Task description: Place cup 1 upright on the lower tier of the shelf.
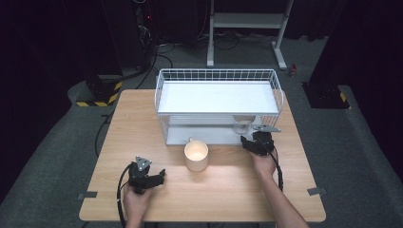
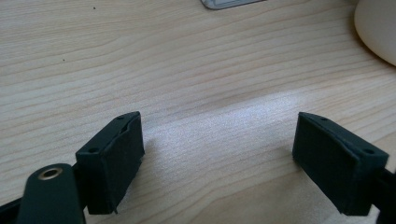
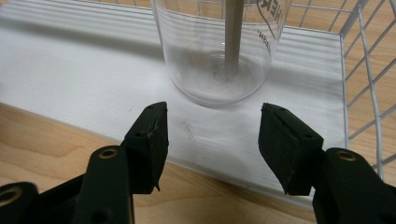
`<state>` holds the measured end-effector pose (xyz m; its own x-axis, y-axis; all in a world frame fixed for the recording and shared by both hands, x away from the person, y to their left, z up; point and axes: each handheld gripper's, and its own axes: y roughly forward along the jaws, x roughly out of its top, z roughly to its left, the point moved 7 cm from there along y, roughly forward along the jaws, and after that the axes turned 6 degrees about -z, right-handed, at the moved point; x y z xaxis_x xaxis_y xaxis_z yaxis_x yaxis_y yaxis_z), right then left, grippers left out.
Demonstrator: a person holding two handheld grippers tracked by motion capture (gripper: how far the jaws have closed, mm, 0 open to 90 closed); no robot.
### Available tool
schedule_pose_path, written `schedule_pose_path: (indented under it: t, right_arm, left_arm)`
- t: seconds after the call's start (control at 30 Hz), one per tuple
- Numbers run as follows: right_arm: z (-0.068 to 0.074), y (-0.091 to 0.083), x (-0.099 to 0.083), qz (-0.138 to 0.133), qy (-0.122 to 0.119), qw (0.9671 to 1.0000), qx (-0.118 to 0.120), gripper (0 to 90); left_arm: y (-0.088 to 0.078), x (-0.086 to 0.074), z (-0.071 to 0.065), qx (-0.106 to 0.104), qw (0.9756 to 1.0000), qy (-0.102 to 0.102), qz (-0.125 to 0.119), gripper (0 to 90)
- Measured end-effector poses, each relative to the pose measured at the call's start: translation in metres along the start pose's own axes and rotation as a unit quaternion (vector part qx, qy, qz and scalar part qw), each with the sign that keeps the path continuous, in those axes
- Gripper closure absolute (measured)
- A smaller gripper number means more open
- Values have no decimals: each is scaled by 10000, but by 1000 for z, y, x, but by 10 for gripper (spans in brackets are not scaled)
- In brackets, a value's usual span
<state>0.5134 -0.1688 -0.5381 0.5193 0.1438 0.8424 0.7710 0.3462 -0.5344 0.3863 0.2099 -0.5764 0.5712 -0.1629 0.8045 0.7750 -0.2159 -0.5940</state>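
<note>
A clear glass beaker stands upright on the white lower shelf of a white wire rack, near its front right corner. My right gripper sits at the shelf's front edge just short of the beaker, open, with nothing between its pads. A grey upright bar shows through the glass. My left gripper rests low over the bare wooden table at the front left, open and empty. A cream mug stands between the two grippers, in front of the rack.
The rack has a white upper shelf and wire walls; its right wire side runs close to the beaker. Small tape marks lie near the table's front corners. Beyond the table are a grey floor, cables and a metal stand.
</note>
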Motion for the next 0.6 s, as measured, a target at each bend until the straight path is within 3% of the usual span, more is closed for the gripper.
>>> schedule_pose_path:
  t: [0.6]
  right_arm:
    - [8,-19,4,-153,-100,9993,333,404]
  left_arm:
    - [0,0,0,6,10000,-1,0,168]
